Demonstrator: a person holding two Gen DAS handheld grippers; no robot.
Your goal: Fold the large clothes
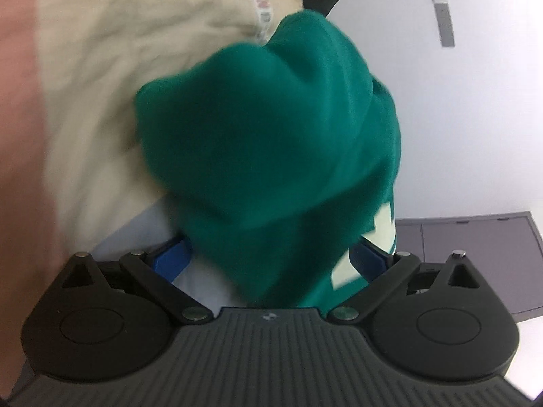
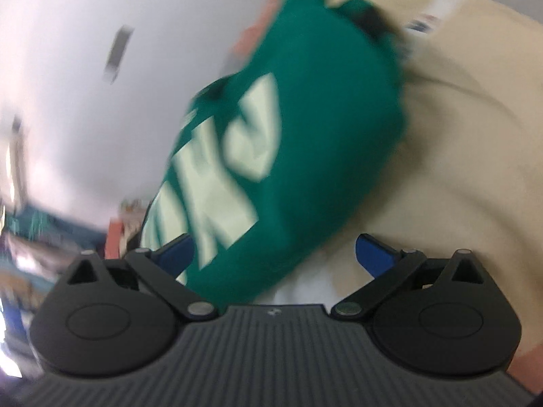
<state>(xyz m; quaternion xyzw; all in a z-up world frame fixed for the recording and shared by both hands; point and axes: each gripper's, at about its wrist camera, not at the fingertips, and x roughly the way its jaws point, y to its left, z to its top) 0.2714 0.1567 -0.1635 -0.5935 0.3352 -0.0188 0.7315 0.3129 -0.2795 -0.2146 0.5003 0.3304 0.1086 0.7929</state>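
**Green sweatshirt slips free as both tools let go**

Your left tool (image 1: 271, 257) stands released, its blue pads spread wide with the thick green fleece sweatshirt (image 1: 271, 129) bunched directly ahead of it, filling the gap between the pads but not visibly pinched by either one. Your right tool (image 2: 276, 251) is likewise released; the same green sweatshirt (image 2: 305, 129), showing its large pale block lettering (image 2: 251, 142), hangs between and just beyond its pads, nearer the left one.

The garment looks like a rounded, doubled-over bundle rather than a flat rectangle, so judge the fold as part done at best: layers are gathered, but edges are not squared or laid down, and smoothing remains. Both views are blurred, so finer creases cannot be read.

Beyond the tool lies a cream, softly wrinkled fabric (image 1: 135, 84) with a printed strip along one edge, and a salmon-pink surface (image 1: 17, 101) to its left. The green cloth reads heavy, matte and soft, and is likely to slump.
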